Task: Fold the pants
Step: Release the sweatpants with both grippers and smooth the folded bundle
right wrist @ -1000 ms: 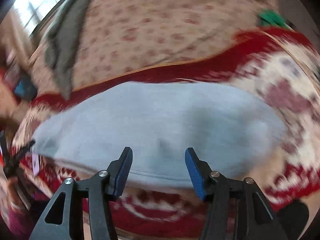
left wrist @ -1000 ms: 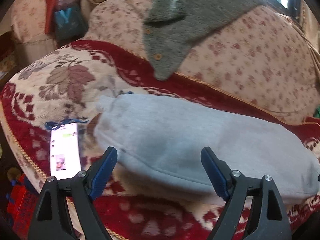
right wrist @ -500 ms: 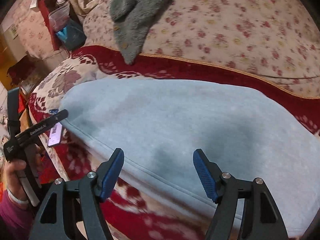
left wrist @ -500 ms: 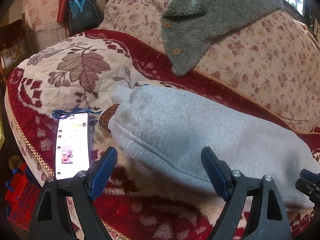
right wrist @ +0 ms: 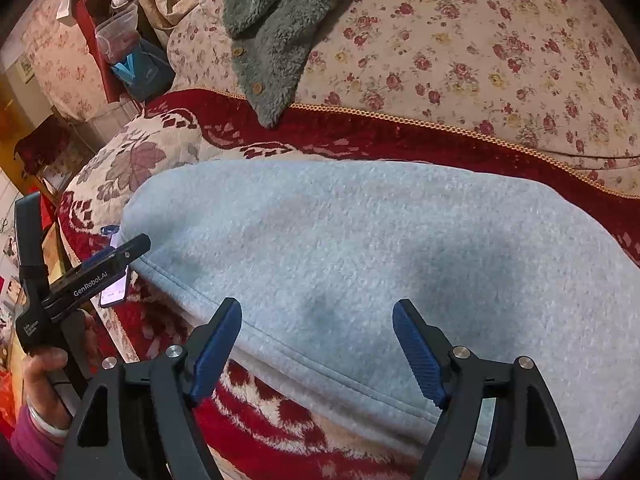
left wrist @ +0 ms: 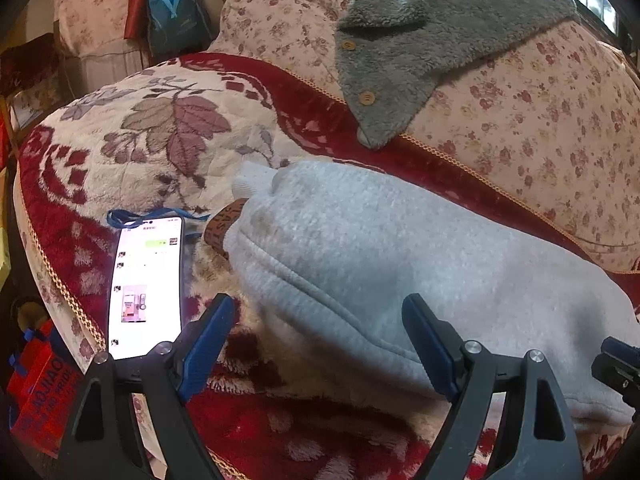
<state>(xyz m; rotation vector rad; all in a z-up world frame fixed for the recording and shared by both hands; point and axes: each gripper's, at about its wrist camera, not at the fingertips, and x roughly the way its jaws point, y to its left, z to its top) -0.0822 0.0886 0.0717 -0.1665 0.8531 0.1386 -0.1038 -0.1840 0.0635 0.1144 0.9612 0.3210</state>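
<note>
The light grey fleece pants lie lengthwise on the red and cream sofa blanket, folded into one long band. They fill the middle of the right wrist view. My left gripper is open and empty, just above the pants' near hem at their left end. My right gripper is open and empty over the near hem further right. The left gripper also shows from the side in the right wrist view, held in a hand.
A lit phone lies on the blanket left of the pants, beside a brown band. A grey fleece jacket hangs over the floral sofa back. Bags stand at the far left. A red box sits below the sofa edge.
Both grippers have moved closer to the pants and stay open. The right wrist view has swung left and settled, and now shows the left gripper.
</note>
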